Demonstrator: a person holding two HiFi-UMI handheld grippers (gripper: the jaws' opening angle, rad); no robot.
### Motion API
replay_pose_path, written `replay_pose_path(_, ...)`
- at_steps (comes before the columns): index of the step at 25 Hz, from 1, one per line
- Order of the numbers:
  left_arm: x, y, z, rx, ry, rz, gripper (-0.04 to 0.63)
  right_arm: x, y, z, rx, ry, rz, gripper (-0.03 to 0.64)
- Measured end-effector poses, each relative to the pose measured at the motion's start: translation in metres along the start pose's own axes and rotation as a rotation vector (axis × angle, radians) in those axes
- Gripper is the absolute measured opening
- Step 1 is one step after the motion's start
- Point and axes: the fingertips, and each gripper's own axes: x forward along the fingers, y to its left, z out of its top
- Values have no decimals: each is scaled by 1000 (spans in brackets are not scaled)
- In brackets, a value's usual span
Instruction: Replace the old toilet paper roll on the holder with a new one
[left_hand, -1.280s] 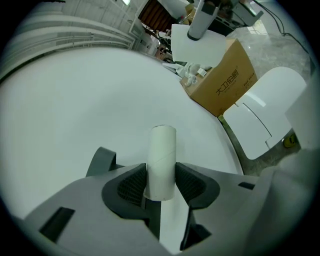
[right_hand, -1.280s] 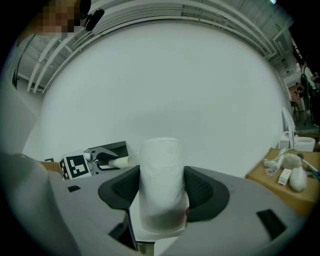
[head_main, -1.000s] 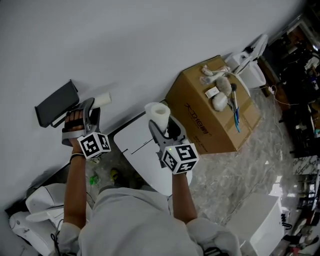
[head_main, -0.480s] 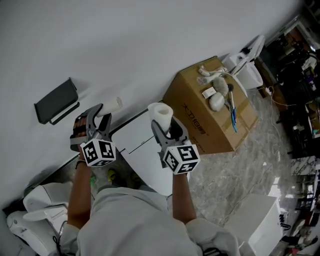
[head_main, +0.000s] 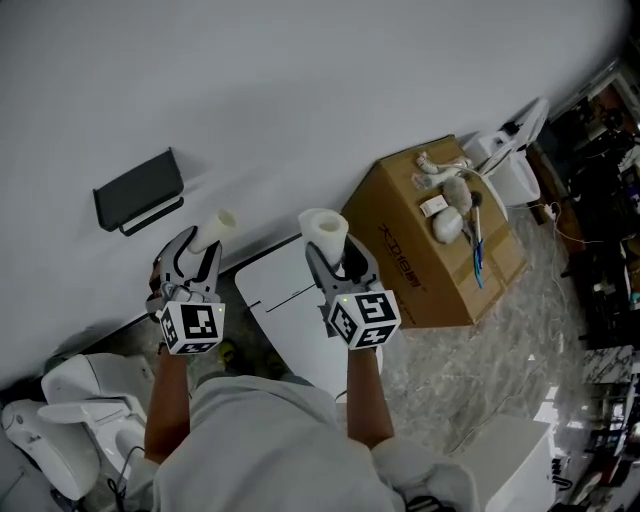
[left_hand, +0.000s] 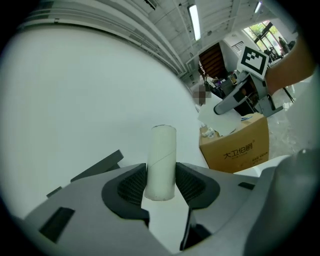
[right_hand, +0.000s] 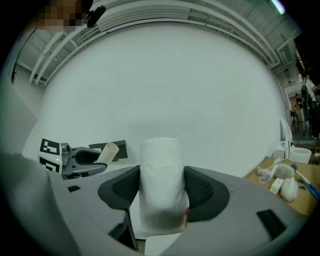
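The black wall holder (head_main: 139, 190) hangs bare on the white wall at the upper left; it also shows as the dark holder (right_hand: 118, 148) behind the other gripper. My left gripper (head_main: 203, 243) is shut on the old roll's empty cardboard tube (head_main: 212, 229), below and right of the holder and apart from it. The tube (left_hand: 161, 161) stands upright between the pads. My right gripper (head_main: 330, 246) is shut on the new white toilet paper roll (head_main: 323, 231), level with the left gripper. That new roll (right_hand: 161, 184) fills the gap between its jaws.
A white board or lid (head_main: 290, 310) lies below both grippers. A cardboard box (head_main: 425, 235) with small items on top stands at the right, a white bin (head_main: 510, 160) beyond it. A white toilet (head_main: 75, 415) sits at the lower left. Marble floor (head_main: 470, 360) spreads at the right.
My left gripper has come away from the wall holder with the cardboard tube, moving right and down. The right gripper with the new roll has hardly moved.
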Motion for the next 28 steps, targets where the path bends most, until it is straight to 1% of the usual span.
replay_pose_path(8, -30, 31, -13, -149, -29, 103, 202, 18, 17, 5, -75, 27, 60, 279)
replay_pose_path(10, -38, 40, -15, -213, -51, 129, 202, 23, 23, 5, -95, 34, 76, 279)
replay_pose_path(13, -52, 54, -21, -341, -94, 163, 202, 29, 33, 5, -137, 47, 99, 279)
replay_pose_path(15, -61, 64, -24, -413, -125, 186, 202, 35, 41, 5, -163, 54, 117, 279)
replay_pose_path(17, -71, 73, -27, -458, -146, 215, 202, 41, 48, 4, -182, 59, 136, 279)
replay_pose_path(19, -79, 80, -32, -481, -157, 243, 201, 47, 54, 3, -210, 68, 150, 279)
replay_pose_path(21, -88, 86, -38, -498, -163, 267, 201, 53, 59, 1, -272, 85, 149, 279)
replay_pose_path(25, -105, 99, -48, -514, -174, 295, 201, 67, 72, -1, -499, 130, 119, 279)
replay_pose_path(28, -106, 101, -50, -503, -177, 306, 201, 81, 73, -3, -648, 154, 108, 279)
